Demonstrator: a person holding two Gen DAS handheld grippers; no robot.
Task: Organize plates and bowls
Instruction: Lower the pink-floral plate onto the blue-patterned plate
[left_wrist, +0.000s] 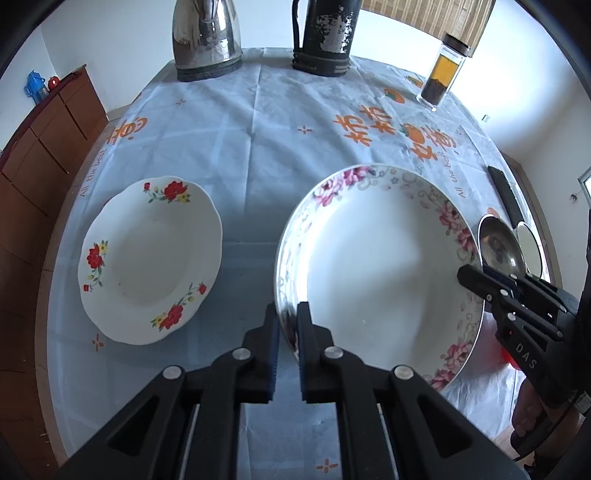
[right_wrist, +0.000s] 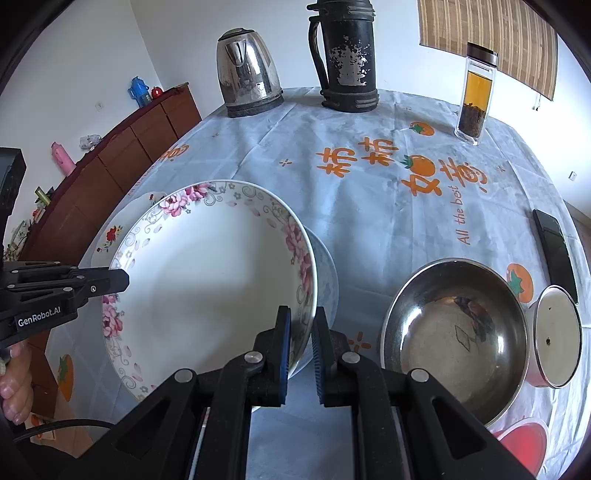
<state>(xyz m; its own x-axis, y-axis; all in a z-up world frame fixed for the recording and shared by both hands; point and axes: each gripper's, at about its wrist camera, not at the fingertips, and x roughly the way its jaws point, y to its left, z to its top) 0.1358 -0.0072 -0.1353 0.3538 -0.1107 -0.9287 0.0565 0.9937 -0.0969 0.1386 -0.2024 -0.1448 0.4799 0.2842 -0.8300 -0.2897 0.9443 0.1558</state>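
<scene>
A large white plate with a pink flower border (left_wrist: 376, 273) (right_wrist: 210, 280) is held at two sides. My left gripper (left_wrist: 289, 325) is shut on its near left rim. My right gripper (right_wrist: 303, 325) is shut on the opposite rim and shows in the left wrist view as the black right gripper (left_wrist: 476, 280). The left gripper (right_wrist: 120, 278) reaches in from the left in the right wrist view. The plate looks slightly tilted, with shade under it. A smaller plate with red flowers (left_wrist: 147, 258) (right_wrist: 116, 230) lies flat on the tablecloth to the left, partly hidden behind the large plate in the right wrist view.
A steel bowl (right_wrist: 454, 332) (left_wrist: 498, 247) and a white-lidded cup (right_wrist: 557, 336) stand to the right. A black phone (right_wrist: 554, 247) lies by the right edge. A kettle (right_wrist: 247, 70), a black flask (right_wrist: 347, 59) and a tea bottle (right_wrist: 474, 92) line the far edge. A wooden cabinet (left_wrist: 44, 147) runs along the left.
</scene>
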